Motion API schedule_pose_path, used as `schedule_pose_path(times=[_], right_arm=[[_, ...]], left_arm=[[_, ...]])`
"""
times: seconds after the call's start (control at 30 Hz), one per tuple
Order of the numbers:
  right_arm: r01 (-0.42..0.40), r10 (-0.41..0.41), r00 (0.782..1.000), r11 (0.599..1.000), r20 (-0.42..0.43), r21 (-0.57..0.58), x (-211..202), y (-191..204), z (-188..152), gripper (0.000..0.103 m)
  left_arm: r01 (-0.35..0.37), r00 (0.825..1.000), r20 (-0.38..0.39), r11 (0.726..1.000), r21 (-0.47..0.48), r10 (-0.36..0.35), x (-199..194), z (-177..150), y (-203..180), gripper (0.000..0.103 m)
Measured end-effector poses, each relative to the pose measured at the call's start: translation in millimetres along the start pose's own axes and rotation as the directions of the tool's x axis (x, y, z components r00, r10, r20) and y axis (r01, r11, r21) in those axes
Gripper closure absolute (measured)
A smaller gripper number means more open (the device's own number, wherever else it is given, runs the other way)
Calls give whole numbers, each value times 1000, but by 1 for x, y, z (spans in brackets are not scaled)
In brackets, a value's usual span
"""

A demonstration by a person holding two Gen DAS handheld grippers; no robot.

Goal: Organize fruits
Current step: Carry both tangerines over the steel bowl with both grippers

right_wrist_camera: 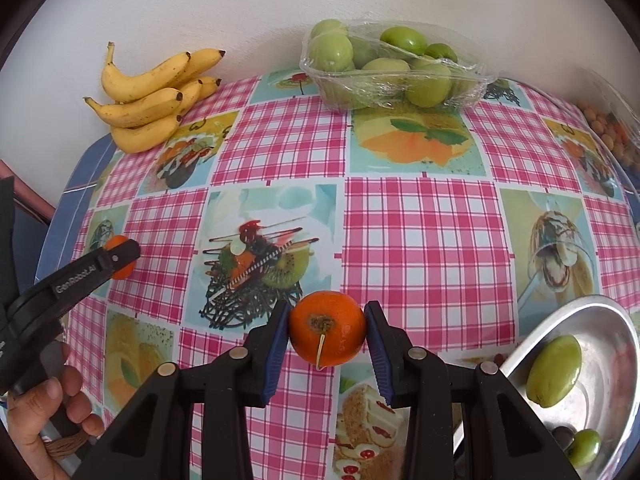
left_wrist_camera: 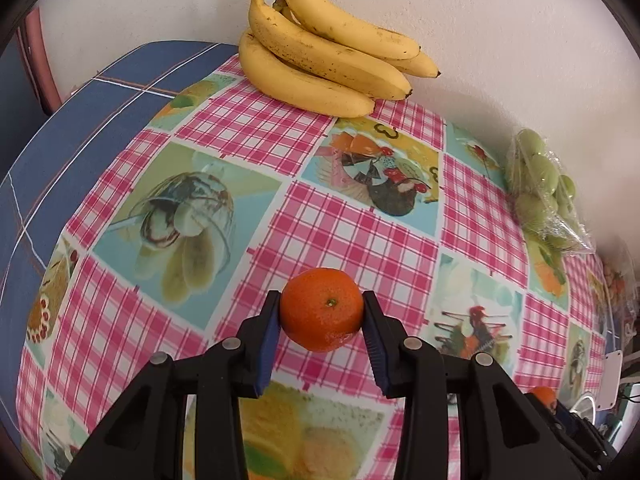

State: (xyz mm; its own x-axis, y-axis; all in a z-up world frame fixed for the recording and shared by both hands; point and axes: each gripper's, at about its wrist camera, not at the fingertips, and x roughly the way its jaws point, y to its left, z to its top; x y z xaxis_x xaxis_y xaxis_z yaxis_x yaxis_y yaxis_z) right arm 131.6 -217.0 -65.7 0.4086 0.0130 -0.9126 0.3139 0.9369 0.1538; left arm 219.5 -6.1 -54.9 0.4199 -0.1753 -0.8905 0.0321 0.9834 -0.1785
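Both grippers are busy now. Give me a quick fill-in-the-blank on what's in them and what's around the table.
1. The left gripper is shut on a round orange ____.
2. The right gripper holds a second one, its ____ end facing the camera.
3. The shiny metal bowl contains ____ green fruits.
4. The bunch of yellow bananas lies against the white ____.

Missing words: tangerine; stem; two; wall

bowl (right_wrist_camera: 608,320): shiny metal, 4 o'clock | bench cloth (right_wrist_camera: 420,232): glossy print | green-fruit tray (right_wrist_camera: 400,80): crinkly clear plastic, 12 o'clock
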Motion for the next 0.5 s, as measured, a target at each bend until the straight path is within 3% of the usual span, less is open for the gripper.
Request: schedule_pose_path(times=[0.33,0.5], right_arm=[[2,-2,1000,1000,27,5,-38,4,-10,63],[7,-7,999,1000,37,-1,-55,9,-20,63]], left_arm=[[-34,999,37,998,48,32,-45,-14,-5,62],[-25,999,35,998,56,23,-62,-36,-5,62]])
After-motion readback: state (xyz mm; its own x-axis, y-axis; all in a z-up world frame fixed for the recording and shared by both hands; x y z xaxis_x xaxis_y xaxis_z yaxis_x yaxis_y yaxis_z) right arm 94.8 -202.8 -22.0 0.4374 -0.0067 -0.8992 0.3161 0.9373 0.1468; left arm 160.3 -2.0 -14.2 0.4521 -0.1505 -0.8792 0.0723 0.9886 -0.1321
